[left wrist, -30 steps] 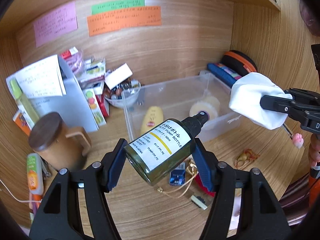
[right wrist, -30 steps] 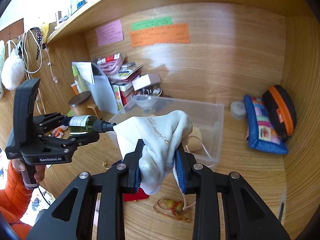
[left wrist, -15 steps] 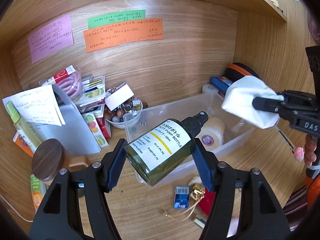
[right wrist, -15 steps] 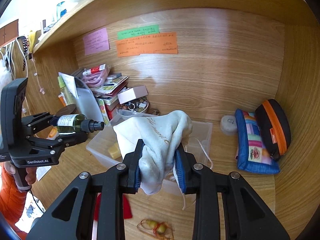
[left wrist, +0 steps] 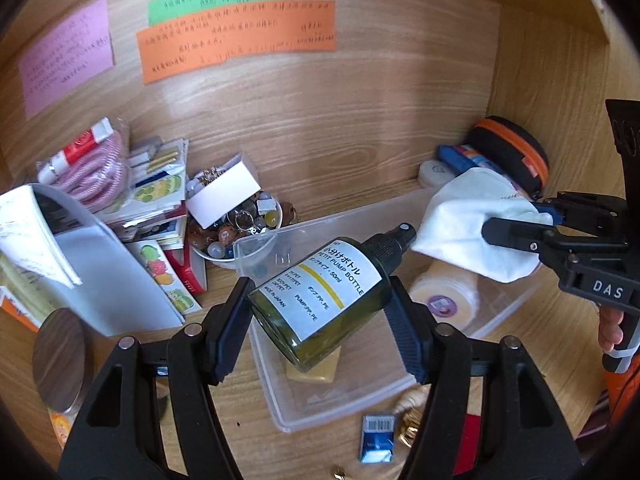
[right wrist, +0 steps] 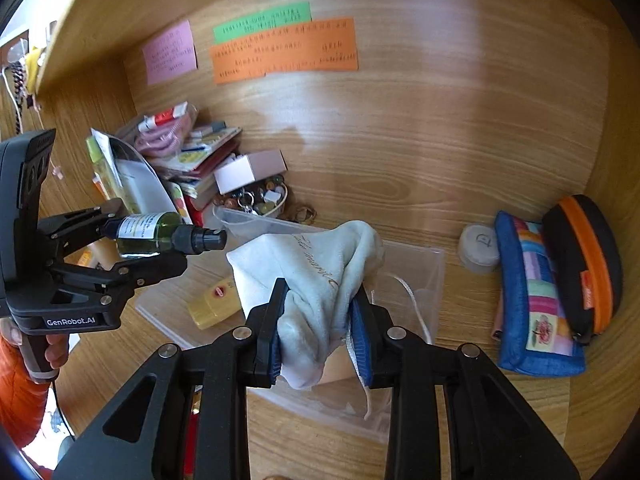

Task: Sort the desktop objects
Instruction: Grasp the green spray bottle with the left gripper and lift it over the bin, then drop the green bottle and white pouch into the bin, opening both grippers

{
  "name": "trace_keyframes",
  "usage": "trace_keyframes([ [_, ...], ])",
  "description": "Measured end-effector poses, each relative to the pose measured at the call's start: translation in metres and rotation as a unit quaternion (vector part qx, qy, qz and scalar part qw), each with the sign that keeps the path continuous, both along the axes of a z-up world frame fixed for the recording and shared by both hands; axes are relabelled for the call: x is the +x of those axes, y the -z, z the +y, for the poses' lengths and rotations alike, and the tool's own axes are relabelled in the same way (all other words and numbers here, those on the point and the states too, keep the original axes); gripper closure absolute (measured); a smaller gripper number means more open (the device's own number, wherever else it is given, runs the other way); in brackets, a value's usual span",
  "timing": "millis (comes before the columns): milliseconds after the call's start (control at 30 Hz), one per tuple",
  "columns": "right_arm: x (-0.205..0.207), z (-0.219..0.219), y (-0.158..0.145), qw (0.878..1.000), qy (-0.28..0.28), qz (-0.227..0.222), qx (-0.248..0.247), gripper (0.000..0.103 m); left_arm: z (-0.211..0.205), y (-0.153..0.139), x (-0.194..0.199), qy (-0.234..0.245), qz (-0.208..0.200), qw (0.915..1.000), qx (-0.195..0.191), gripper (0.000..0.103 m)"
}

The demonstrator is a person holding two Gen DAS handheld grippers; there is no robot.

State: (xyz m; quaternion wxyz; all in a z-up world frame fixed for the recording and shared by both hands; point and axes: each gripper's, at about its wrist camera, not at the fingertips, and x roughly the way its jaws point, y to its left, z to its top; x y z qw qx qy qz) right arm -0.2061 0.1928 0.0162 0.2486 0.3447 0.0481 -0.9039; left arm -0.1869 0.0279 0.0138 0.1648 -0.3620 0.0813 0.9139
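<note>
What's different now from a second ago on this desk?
Both grippers have carried their loads forward over the clear plastic bin: the left gripper still clamps the green pump bottle, the right gripper still clamps the white cloth pouch. Nothing released; desk clutter unmoved.

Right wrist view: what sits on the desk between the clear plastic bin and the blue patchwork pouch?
A small round white lidded container stands there near the back wall, beside the blue patchwork pouch; the rest of the stretch beyond the clear plastic bin is bare wood.
</note>
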Motion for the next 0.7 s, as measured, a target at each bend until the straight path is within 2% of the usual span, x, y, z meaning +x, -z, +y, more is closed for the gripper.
trace_keyframes([
  [267,-0.027,-0.011,0.019,0.999,-0.007,-0.021,0.027,0.077,0.004,0.026,-0.026,-0.001,-0.032,0.9994,-0.011,0.039],
  [600,-0.038,-0.031,0.026,0.997,-0.019,-0.012,0.073,0.076,0.009,0.045,-0.045,-0.002,-0.058,0.9978,-0.032,0.039],
  [700,-0.041,-0.039,0.033,0.995,-0.021,-0.012,0.094,0.076,0.015,0.047,-0.045,-0.001,-0.053,0.9975,-0.048,0.039],
])
